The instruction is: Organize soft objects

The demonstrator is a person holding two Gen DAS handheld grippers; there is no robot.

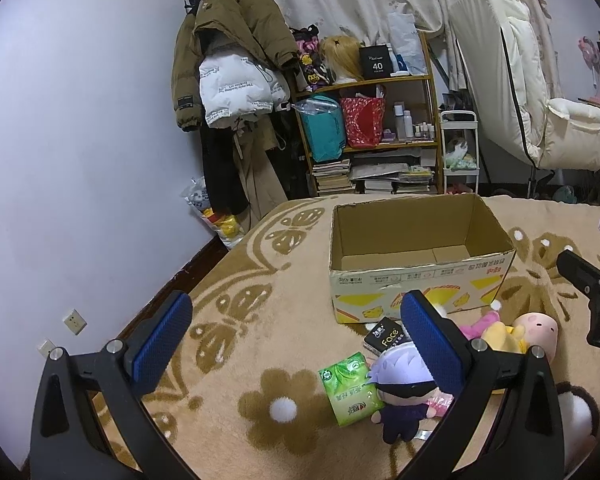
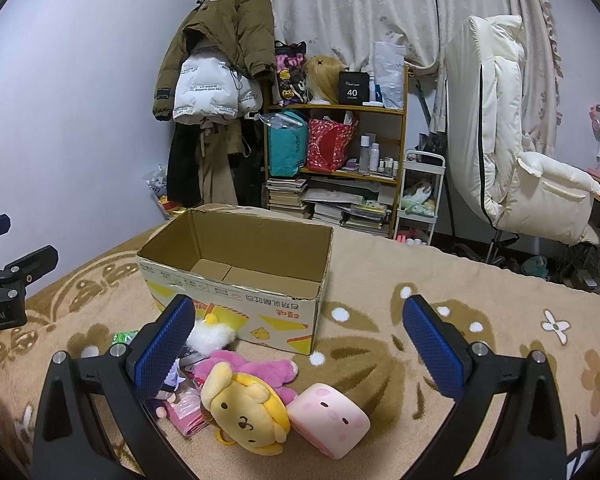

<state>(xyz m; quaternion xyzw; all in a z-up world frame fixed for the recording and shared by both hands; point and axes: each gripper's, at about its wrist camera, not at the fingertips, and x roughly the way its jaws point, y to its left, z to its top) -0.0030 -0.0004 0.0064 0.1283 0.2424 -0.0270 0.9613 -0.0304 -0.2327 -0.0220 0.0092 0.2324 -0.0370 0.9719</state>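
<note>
both grippers, left gripper and right gripper, spread apart, holding nothing. plush toys and tissue packs lie on the bed blanket, cardboard box behind is empty. nothing sorted yet.

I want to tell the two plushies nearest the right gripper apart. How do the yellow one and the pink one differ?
The yellow plush is a floppy-eared animal head with a stitched face; the pink plush is a plain rounded block with faint spots. The yellow one rests against a magenta plush; the pink one lies on the open blanket side. Both lie before the empty box.
</note>
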